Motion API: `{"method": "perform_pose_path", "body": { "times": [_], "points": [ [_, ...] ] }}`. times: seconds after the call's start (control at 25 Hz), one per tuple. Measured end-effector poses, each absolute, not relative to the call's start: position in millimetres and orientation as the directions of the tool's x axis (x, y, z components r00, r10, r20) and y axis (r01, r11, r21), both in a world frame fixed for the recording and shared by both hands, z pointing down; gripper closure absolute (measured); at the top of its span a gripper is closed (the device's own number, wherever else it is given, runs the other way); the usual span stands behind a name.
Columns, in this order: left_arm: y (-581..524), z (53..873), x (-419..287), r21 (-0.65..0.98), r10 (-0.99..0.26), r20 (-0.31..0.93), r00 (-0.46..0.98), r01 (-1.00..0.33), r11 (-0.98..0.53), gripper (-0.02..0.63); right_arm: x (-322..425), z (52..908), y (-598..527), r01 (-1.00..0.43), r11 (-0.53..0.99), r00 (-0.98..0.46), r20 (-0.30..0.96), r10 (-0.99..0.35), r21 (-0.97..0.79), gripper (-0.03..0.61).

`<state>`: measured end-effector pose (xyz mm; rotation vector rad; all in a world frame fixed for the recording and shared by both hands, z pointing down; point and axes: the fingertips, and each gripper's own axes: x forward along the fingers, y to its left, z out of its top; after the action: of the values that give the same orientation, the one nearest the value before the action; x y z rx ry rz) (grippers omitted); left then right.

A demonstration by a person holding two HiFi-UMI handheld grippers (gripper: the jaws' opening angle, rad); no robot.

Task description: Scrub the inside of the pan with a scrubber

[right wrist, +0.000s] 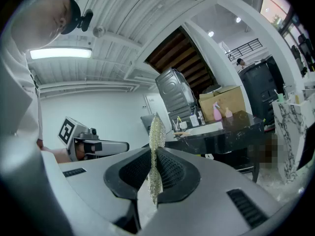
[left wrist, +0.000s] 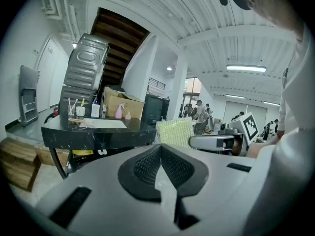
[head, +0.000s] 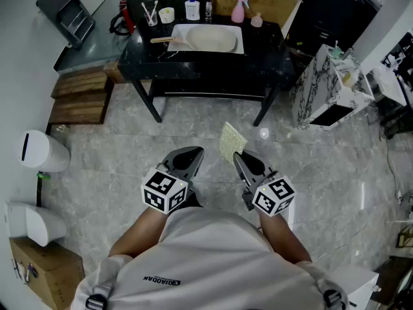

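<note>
Head view looks steeply down on a grey stone floor (head: 129, 160) that fills most of the frame. At the upper middle stands a black table (head: 271, 51). A pale pan (head: 211, 39) lies on its top, its wooden handle (head: 162, 41) pointing to the frame's left, with a few bottles (head: 192, 8) behind it. The pan is well apart from both tools, so scrubbing has not begun.

Lower centre, the left gripper (head: 192, 154) has its jaws pressed together on nothing; its own view shows the ribbed pads meeting with no gap. Just to its right, the right gripper (head: 240, 157) is clamped on the scrubber (head: 230, 141), a thin yellow-green mesh pad standing edge-up between the pads, most of it poking out past the tips.

The scrubber looks light, soft and floppy, so it will likely bend under pressure; a hold nearer its middle should keep it stiffer against the pan. The pan looks rigid and probably slides on the smooth top, so the free gripper would best steady it by the wooden handle.
</note>
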<state>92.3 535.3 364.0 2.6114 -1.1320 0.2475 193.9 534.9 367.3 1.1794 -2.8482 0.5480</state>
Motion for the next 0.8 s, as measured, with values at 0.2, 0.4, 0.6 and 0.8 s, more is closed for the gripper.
{"method": "perform_pose_path", "body": {
  "times": [0.2,0.4,0.6,0.8],
  "points": [
    [508,360,81,0.18,-0.694,0.262,0.67,-0.741,-0.647,0.598,187,367,512,-0.69,0.654,-0.714,0.147,-0.684,-0.31,0.512],
    [484,361,72,0.183,-0.686,0.265,0.678,-0.734,-0.654,0.598,177,368,489,-0.696,0.648,-0.709,0.153,-0.688,-0.309,0.514],
    [462,367,66,0.183,-0.666,0.277,0.693,-0.718,-0.671,0.598,166,367,469,-0.692,0.647,-0.71,0.139,-0.69,-0.32,0.512],
    [435,367,56,0.191,-0.654,0.275,0.705,-0.707,-0.681,0.598,150,369,449,-0.682,0.656,-0.72,0.145,-0.678,-0.323,0.511]
  ]
}}
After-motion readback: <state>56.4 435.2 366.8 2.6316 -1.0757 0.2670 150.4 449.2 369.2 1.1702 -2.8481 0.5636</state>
